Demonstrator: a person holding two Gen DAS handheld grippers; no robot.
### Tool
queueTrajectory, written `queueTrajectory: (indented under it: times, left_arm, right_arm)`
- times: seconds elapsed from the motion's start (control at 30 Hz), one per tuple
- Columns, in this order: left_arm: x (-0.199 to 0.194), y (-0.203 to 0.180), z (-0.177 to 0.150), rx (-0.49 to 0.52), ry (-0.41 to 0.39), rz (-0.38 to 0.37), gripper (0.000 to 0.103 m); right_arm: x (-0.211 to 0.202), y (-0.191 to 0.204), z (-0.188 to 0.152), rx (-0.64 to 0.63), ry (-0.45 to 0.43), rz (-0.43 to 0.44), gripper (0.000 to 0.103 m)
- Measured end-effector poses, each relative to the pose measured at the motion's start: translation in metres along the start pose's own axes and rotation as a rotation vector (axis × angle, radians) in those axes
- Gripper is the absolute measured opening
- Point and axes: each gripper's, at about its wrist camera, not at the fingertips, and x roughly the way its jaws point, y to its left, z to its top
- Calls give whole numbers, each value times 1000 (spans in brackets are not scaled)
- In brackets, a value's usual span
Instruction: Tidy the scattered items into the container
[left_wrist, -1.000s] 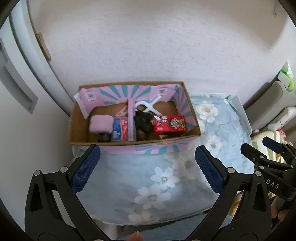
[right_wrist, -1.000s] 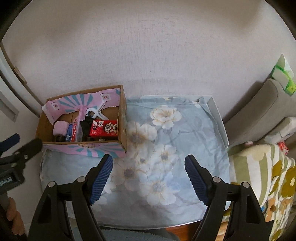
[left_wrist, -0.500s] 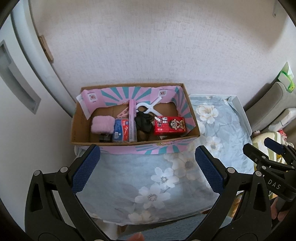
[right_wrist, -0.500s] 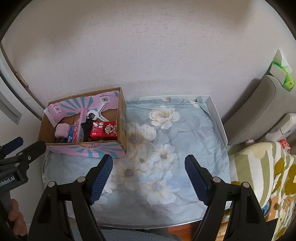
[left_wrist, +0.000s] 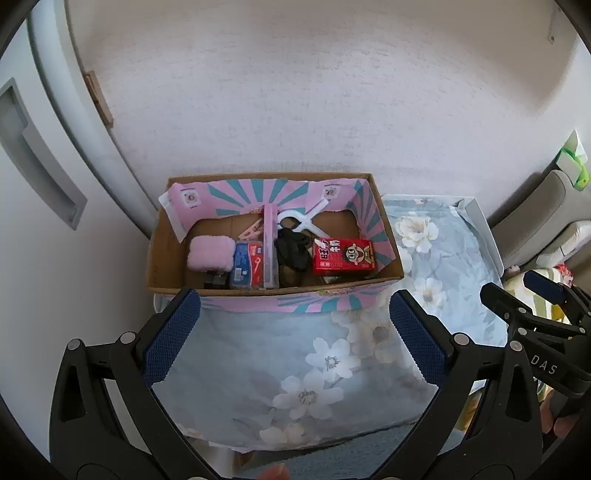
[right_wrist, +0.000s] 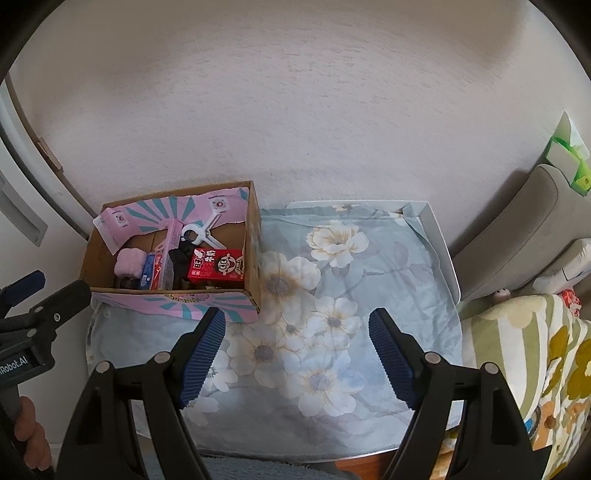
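You are holding both claws up over the surface, and both are pointing down at it. Your left claw (left_wrist: 295, 332) is standing wide apart, and nothing is sitting between its blue pads. Your right claw (right_wrist: 297, 354) is standing wide apart too, and it is holding nothing either.

Just under the claws, the flowery cloth (right_wrist: 332, 332) is lying flat on the surface. I am seeing no loose things on it at all, only printed flowers.

A little farther away, the cardboard box (left_wrist: 166, 266) is sitting on the left end of the cloth, close to the wall (left_wrist: 295, 92). The things are lying inside it. A pink fluffy cloth (left_wrist: 211, 252) is lying at the left. A blue packet (left_wrist: 246, 264) is lying just beside it. A black bundle (left_wrist: 293, 249) is sitting in the middle, a white clip (left_wrist: 301, 221) is lying behind it, and a red carton (left_wrist: 343, 256) is lying at the right.

So I am thinking the tidying is done, or very nearly done. For your next move, you are looking around the edges of the cloth for anything missed. If nothing is there, you are keeping the claws empty and pulling them back gently, away from the box.
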Motion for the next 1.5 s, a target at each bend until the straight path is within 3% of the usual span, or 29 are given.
queueTrajectory:
  times: [1.5]
  left_arm:
    - [-4,3,4,15,-30,31,102]
  right_arm:
    - [2,10,12,-29,-20,8,77]
